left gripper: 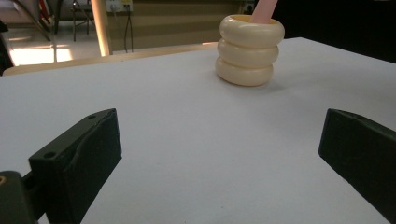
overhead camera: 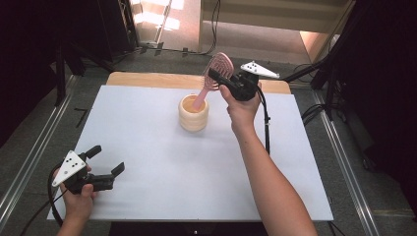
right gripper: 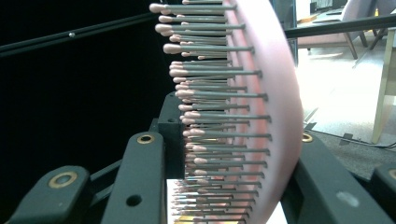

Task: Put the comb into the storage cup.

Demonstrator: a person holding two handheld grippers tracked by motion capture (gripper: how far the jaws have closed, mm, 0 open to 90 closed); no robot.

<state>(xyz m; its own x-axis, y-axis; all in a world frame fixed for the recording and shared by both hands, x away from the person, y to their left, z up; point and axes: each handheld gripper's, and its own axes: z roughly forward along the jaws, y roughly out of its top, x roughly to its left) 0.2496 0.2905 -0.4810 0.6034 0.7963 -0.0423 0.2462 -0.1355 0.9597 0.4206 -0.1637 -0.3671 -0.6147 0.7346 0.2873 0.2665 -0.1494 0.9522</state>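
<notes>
Three stacked cream rings shape the cup point(overhead camera: 193, 114) holding a pink bristled hairbrush point(overhead camera: 214, 74).

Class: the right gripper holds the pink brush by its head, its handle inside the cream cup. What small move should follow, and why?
Probably open the right gripper and let go: the brush already has its handle down in the cup and leans on the rim. The left gripper rests open, apart.

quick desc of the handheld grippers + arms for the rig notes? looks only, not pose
Both are black two-jaw units. The left gripper and right gripper each carry a grey three-cornered plate with dark dots on top and trail a black cable. In the gripper views the jaws are matte black with screw holes; the right one's linkage has brass-coloured pivot rivets. Both forearms are bare, no sleeves or gloves visible.
</notes>
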